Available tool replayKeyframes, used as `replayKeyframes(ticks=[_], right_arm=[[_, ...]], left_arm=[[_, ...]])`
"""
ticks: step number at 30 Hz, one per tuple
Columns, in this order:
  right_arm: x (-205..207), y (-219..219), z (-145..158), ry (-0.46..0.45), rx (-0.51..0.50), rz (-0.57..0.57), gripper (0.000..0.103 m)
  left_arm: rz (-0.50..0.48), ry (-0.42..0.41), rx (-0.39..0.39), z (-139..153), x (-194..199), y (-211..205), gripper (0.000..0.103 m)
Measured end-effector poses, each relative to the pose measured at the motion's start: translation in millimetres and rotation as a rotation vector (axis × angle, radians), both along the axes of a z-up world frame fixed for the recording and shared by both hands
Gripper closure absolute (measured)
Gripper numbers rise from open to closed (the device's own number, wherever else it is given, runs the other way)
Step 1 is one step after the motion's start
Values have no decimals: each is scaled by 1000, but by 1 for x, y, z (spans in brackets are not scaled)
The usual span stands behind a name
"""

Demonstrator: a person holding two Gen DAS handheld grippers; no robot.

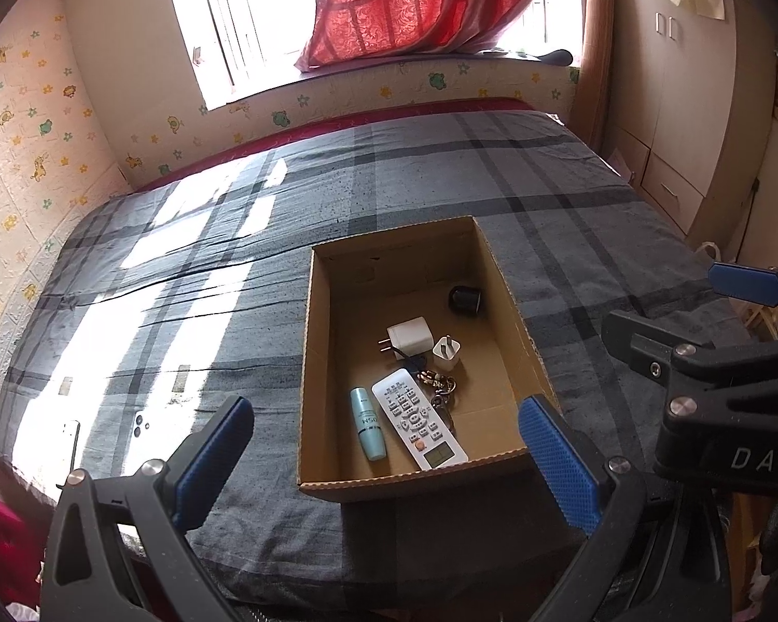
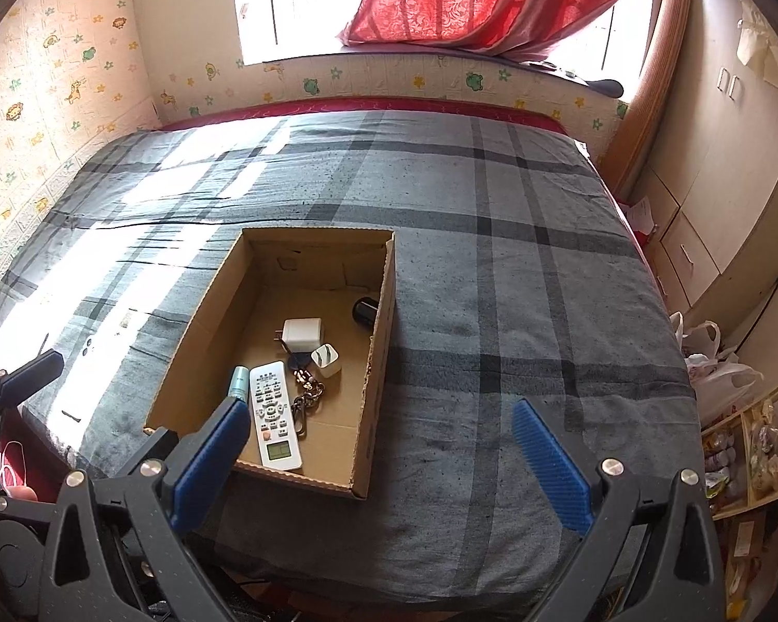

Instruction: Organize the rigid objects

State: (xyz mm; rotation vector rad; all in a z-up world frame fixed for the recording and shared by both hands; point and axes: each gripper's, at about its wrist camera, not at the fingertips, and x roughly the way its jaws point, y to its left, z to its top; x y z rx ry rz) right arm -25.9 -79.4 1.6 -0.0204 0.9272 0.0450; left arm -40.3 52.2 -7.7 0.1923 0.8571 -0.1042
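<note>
On the bed [image 1: 441, 181], under a grey plaid cover, an open cardboard box [image 1: 498, 269] sits near the front edge, its long axis running away from both cameras toward the window. It already holds a white remote [image 1: 419, 418], a larger white charger [image 1: 411, 337], a teal tube [image 1: 366, 423], a smaller white plug [image 1: 446, 353], a black cap [image 1: 464, 299] at the far right corner, and a bunch of keys [image 1: 441, 386]. What seems left to gather lies outside the box, on the sunlit strip of cover to its left: a phone [image 1: 142, 422], back up with its camera lenses showing, washed out by glare so its outline is hard to read, and just left of it another flat pale thing I cannot identify. The left gripper [image 1: 386, 458] hangs over the front edge of the bed with its jaws spread wide and nothing between them; the phone lies just beyond its left finger, ahead and to the left. The right gripper [image 2: 381, 458] is likewise spread and empty, set lower right of the box with the whole box between it and the phone [image 2: 88, 347]. I judge the left one the nearer and better placed; the phone's long axis appears to run roughly away from the camera, so a grip across its narrow width would suit.
</note>
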Motion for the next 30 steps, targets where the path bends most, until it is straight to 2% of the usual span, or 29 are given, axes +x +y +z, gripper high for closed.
replayKeyframes(ticks=[30], right_arm=[[-2, 3, 3, -8, -15, 8, 0]], left_arm=[[0, -2, 7, 0, 1, -2, 0]])
